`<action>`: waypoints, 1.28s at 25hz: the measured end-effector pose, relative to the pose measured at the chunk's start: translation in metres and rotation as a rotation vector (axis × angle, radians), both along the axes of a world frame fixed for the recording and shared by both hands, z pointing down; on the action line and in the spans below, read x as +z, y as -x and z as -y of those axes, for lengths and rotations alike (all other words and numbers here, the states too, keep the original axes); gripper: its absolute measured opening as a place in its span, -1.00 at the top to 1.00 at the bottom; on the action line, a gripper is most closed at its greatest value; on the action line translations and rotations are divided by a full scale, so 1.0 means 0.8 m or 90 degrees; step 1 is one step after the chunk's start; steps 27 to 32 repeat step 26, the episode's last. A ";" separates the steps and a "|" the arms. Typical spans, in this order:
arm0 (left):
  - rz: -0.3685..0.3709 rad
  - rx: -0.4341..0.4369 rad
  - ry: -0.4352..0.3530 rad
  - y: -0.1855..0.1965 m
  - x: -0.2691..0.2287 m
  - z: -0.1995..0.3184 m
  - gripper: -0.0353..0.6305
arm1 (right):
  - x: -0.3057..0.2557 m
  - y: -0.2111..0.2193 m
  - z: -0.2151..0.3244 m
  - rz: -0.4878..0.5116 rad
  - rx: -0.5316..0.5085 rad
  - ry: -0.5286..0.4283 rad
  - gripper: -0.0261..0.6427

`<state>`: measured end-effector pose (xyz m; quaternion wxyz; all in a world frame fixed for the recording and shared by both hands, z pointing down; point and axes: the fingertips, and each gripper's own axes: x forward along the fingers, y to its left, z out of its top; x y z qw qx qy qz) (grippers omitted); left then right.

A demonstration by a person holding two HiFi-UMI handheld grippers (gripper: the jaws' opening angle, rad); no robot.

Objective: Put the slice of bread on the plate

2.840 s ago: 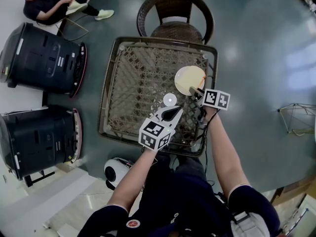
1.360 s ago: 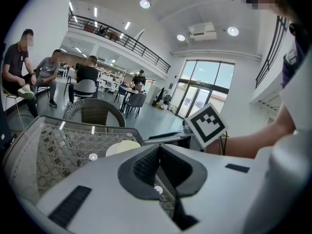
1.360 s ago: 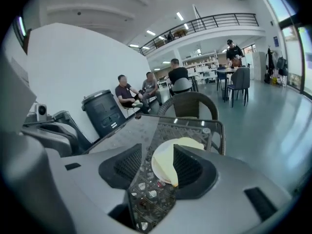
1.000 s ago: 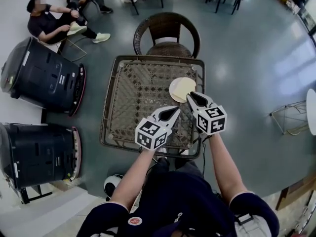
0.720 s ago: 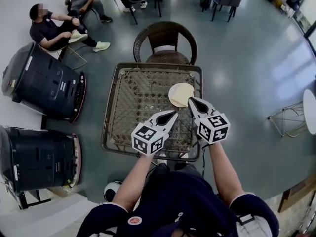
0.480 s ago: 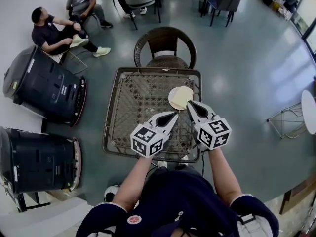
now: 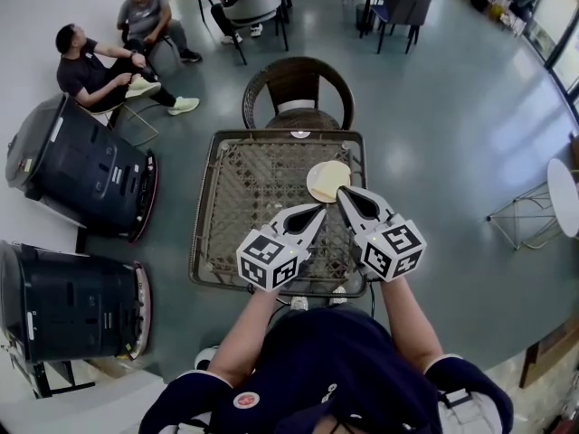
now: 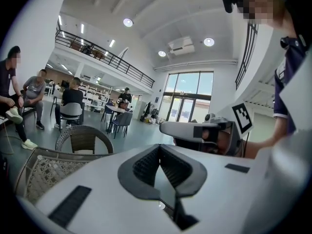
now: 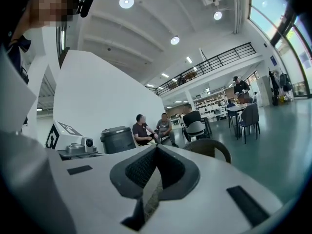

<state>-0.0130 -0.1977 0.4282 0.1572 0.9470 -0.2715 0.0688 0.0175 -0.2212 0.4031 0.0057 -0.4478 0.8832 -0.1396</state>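
In the head view a pale slice of bread (image 7: 336,172) lies on the cream plate (image 7: 317,186), at the far right of the brown wicker table (image 7: 244,206). Both grippers are held up well above the table, side by side, pointing roughly level. The left gripper (image 7: 321,210) is shut and holds nothing. The right gripper (image 7: 342,193) is shut and holds nothing, its tip in front of the plate's near edge in this view. In the left gripper view the left gripper (image 8: 158,147) has its pads together, and the right gripper (image 8: 204,132) shows beside it. The right gripper view shows the right gripper (image 9: 156,147) closed.
A wicker chair (image 7: 297,84) stands at the table's far side. Two large black bins (image 7: 86,165) (image 7: 63,301) stand on the floor to the left. People sit at the far left (image 7: 90,66). More chairs and tables are further back.
Both grippers have risen away from the table toward the camera, the right one leaving the plate. The head view has widened and tilted up; the bread stays on the plate.
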 end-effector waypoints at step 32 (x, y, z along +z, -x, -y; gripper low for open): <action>-0.008 0.001 -0.009 -0.003 -0.013 -0.007 0.88 | -0.019 -0.007 -0.004 0.011 0.006 -0.017 0.90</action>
